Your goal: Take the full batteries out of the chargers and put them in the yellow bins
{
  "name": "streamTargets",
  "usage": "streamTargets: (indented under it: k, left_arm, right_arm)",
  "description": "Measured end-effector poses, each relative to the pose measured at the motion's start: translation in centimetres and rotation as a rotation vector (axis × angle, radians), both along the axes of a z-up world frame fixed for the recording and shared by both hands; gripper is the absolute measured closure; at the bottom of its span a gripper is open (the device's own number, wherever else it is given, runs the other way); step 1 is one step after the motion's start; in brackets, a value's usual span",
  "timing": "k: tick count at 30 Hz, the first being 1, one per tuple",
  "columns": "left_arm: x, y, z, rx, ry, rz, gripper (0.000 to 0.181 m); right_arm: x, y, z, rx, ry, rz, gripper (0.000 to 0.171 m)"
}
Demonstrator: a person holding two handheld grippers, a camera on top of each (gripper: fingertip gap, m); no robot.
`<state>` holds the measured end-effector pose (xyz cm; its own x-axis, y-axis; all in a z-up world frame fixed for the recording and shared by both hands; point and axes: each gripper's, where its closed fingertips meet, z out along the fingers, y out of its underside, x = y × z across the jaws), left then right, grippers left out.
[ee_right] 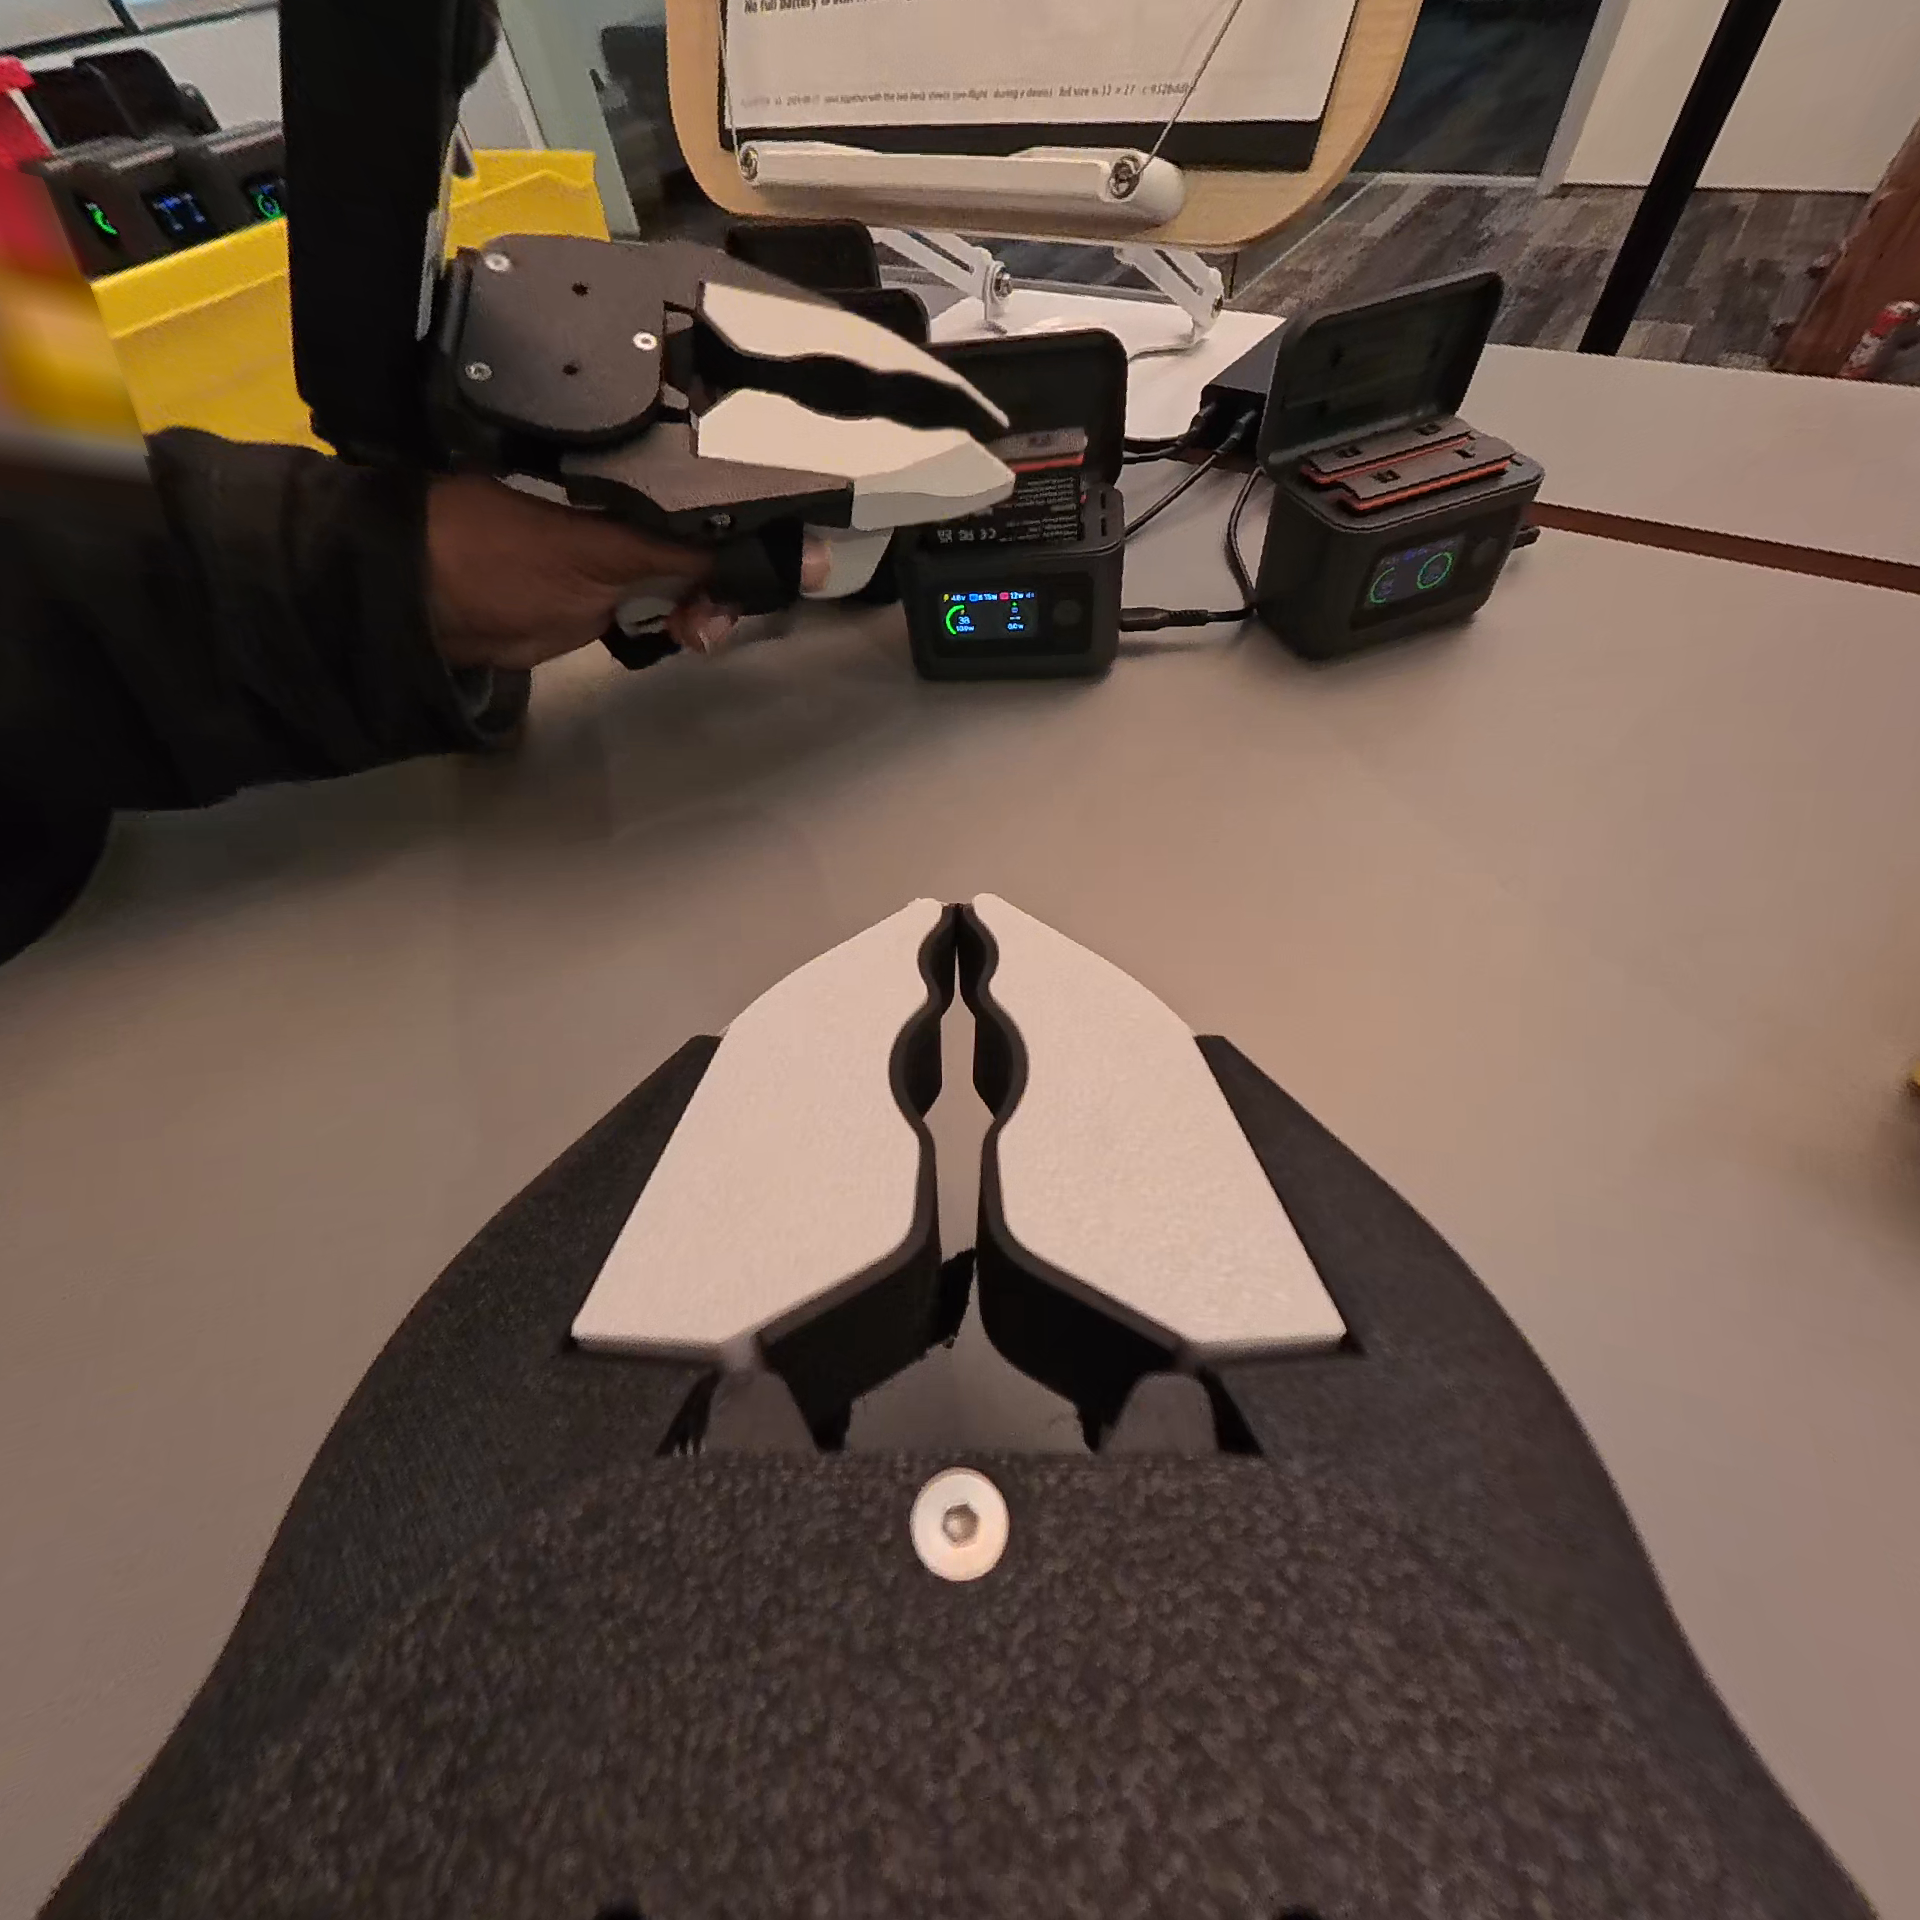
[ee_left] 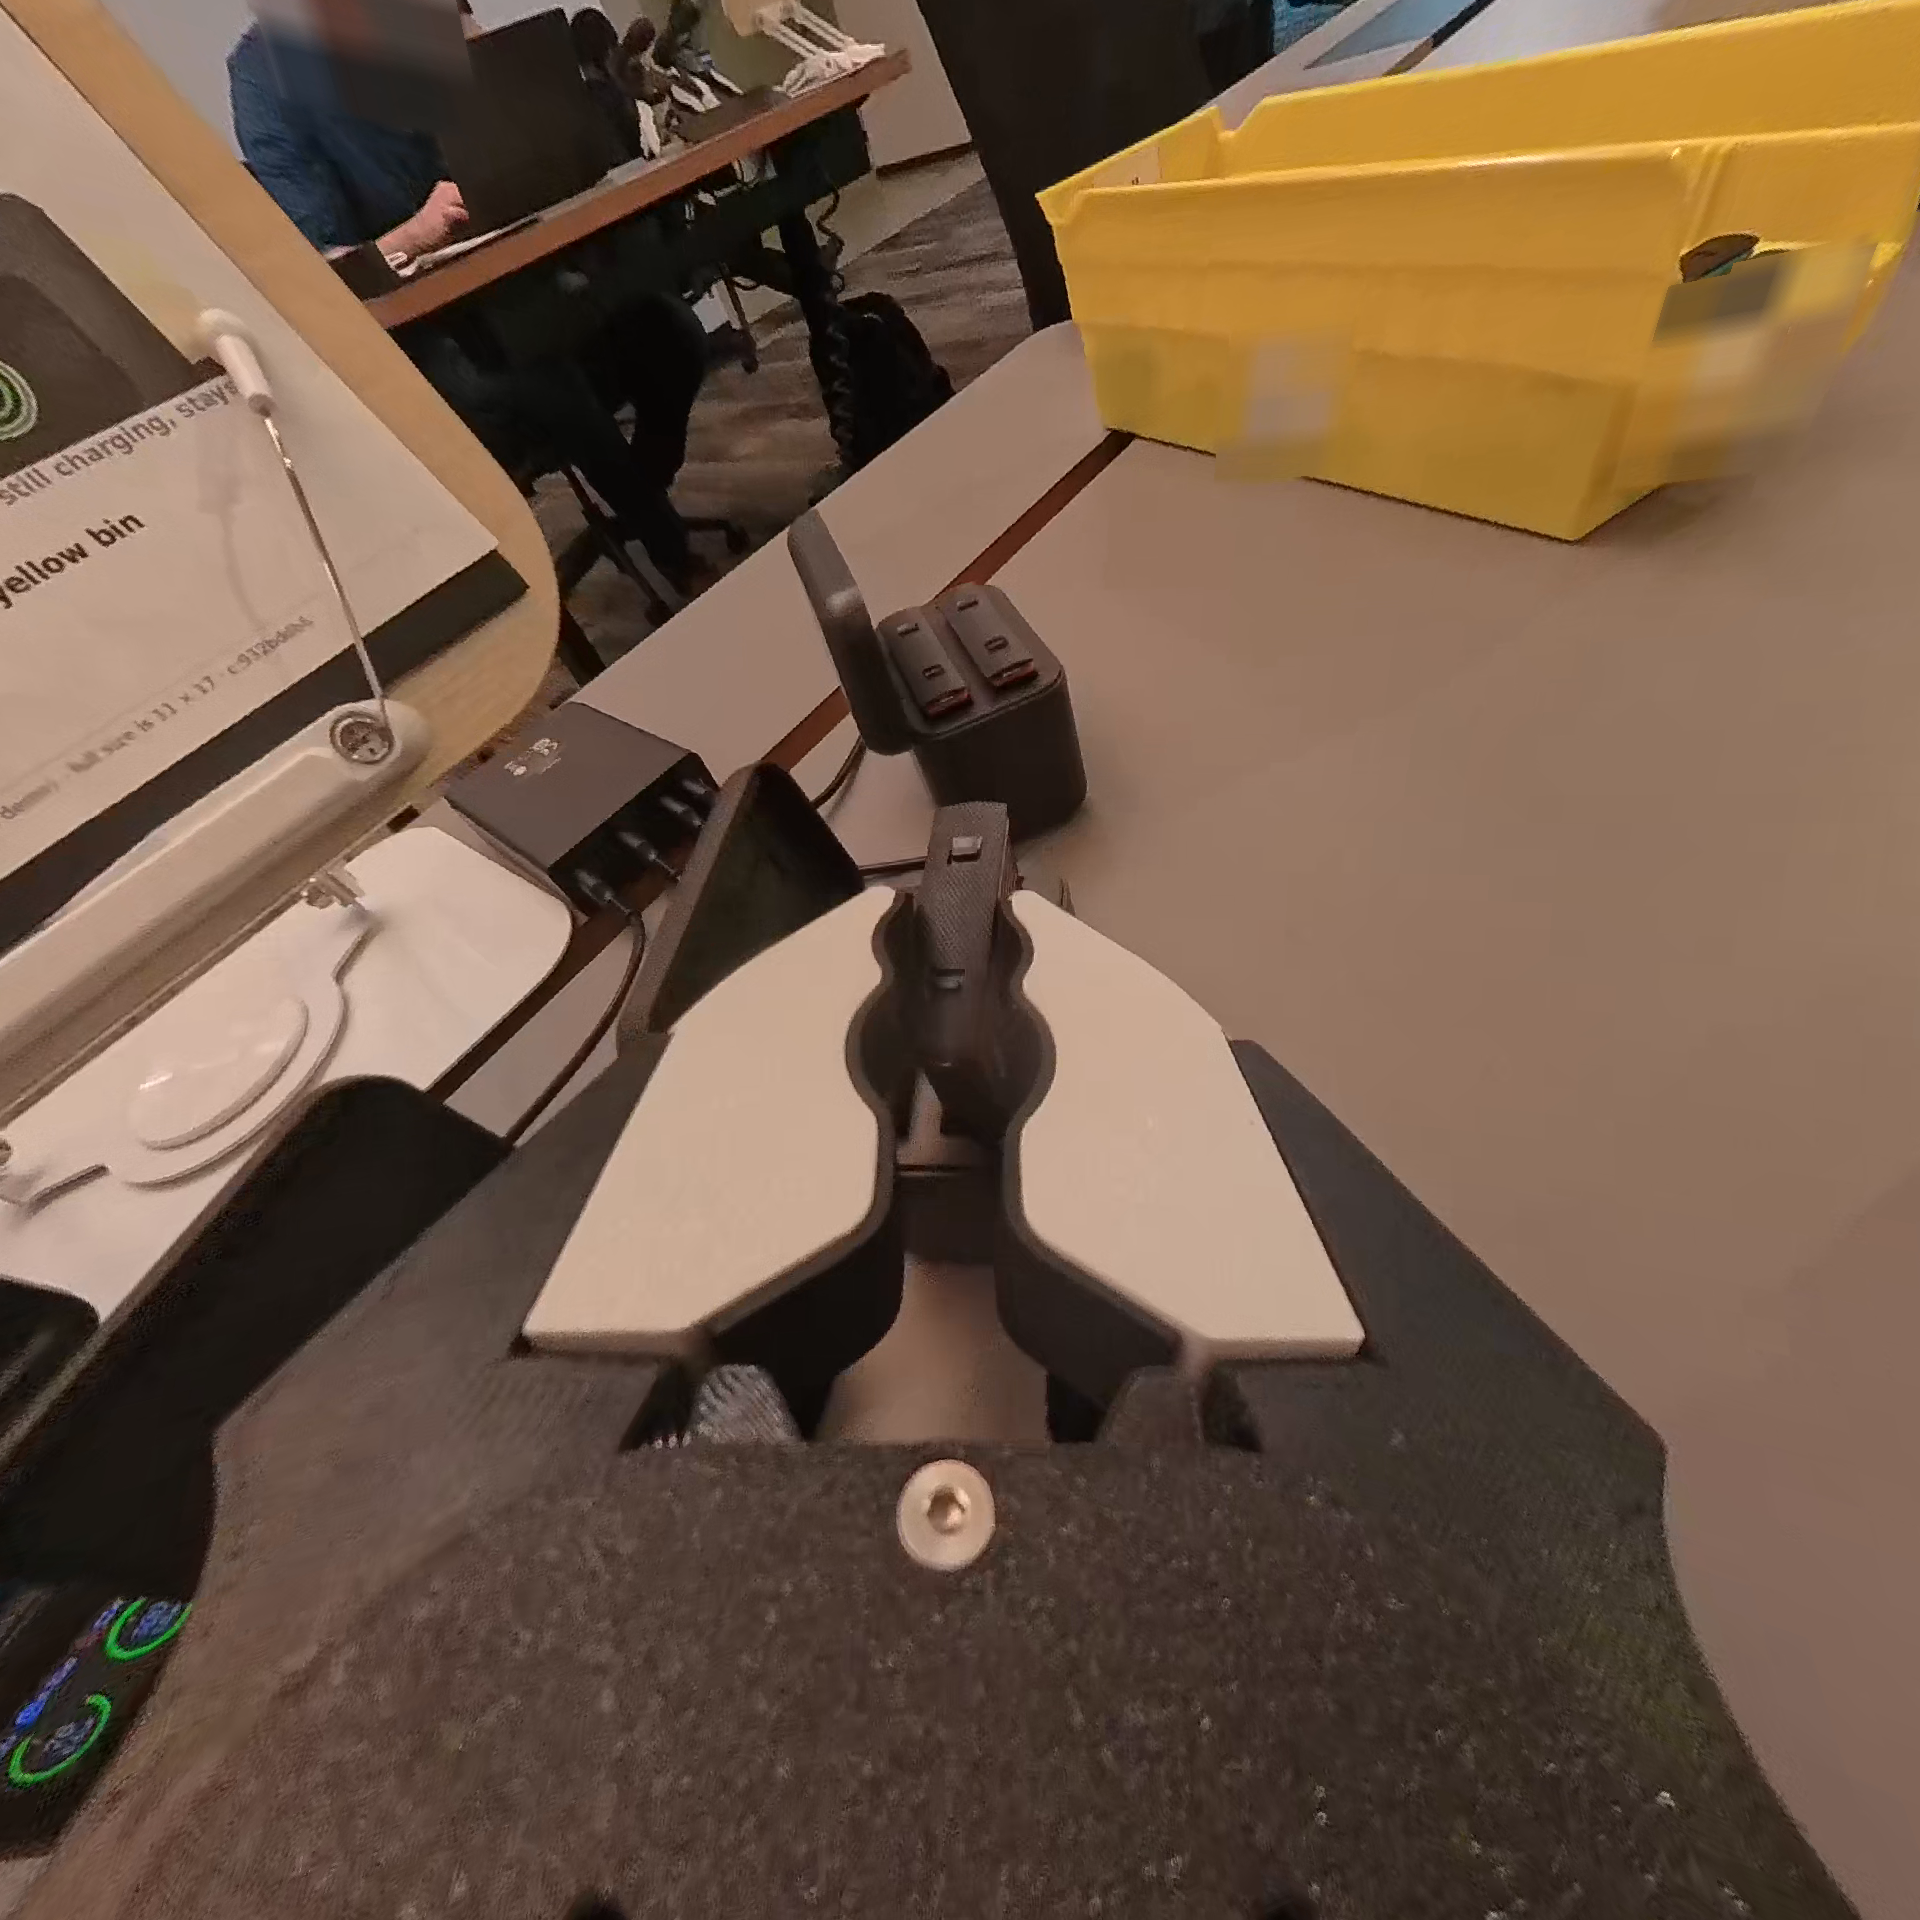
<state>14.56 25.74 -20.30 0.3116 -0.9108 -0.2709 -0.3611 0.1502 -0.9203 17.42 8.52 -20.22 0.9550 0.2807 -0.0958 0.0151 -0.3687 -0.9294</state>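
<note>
My left gripper [ee_left: 958, 909] is shut on the top end of a black battery [ee_left: 966, 857]. The right wrist view shows this gripper [ee_right: 1003, 452] holding the battery [ee_right: 1044, 449] upright over the near charger [ee_right: 1013, 608], whose lid is open. I cannot tell if the battery's lower end is still in the slot. A second open charger [ee_right: 1403, 551] holds two batteries; it also shows in the left wrist view [ee_left: 987, 696]. Yellow bins [ee_left: 1455, 312] stand on the table at the far right. My right gripper [ee_right: 956, 914] is shut and empty, low over the grey table.
A wooden sign board on a white stand [ee_right: 997, 177] stands behind the chargers. A black power hub [ee_left: 603, 800] with cables feeds them. Another yellow bin [ee_right: 208, 301] and more chargers [ee_right: 177, 208] sit far left. A person sits at a desk beyond the table edge. Spacing between my two grippers at the tips: around 20 centimetres.
</note>
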Motion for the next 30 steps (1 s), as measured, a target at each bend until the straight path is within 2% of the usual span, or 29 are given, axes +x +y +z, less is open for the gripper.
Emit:
streamTargets:
  k: [4,7,9,11,14,16,22,27,30]
  left_arm:
    - [-0.3,-0.1,-0.1,0.061,-0.004,0.021,0.165]
    - [-0.3,-0.2,0.0,0.051,0.003,0.017,0.153]
    - [-0.4,-0.3,0.5,0.058,0.001,0.014,0.151]
    - [-0.4,-0.3,1.3,0.064,-0.004,0.009,0.153]
    - [-0.4,0.3,2.6,0.075,0.034,0.025,0.166]
    - [-0.1,0.3,2.6,0.034,0.112,-0.004,0.181]
    - [-0.2,0.5,-0.2,-0.095,0.451,-0.061,0.181]
    - [-0.4,0.3,-1.7,-0.12,0.596,-0.091,0.181]
    - [-0.5,0.3,-1.8,-0.126,0.617,-0.089,0.181]
  right_arm:
    - [0.0,0.0,0.0,-0.001,0.004,0.001,0.171]
    - [0.0,0.0,-0.1,-0.004,0.005,0.004,0.171]
    - [0.0,0.0,0.0,-0.002,0.004,0.004,0.171]
    - [0.0,0.0,0.0,-0.002,0.006,0.005,0.171]
    - [-0.1,0.0,-0.2,-0.008,0.005,0.01,0.171]
    - [-0.1,0.0,-0.3,-0.011,0.005,0.013,0.171]
    - [-0.1,0.0,-0.4,-0.017,0.01,0.019,0.171]
    - [0.0,0.0,-0.4,-0.016,0.015,0.016,0.171]
    - [0.1,0.0,-0.4,-0.015,0.017,0.017,0.171]
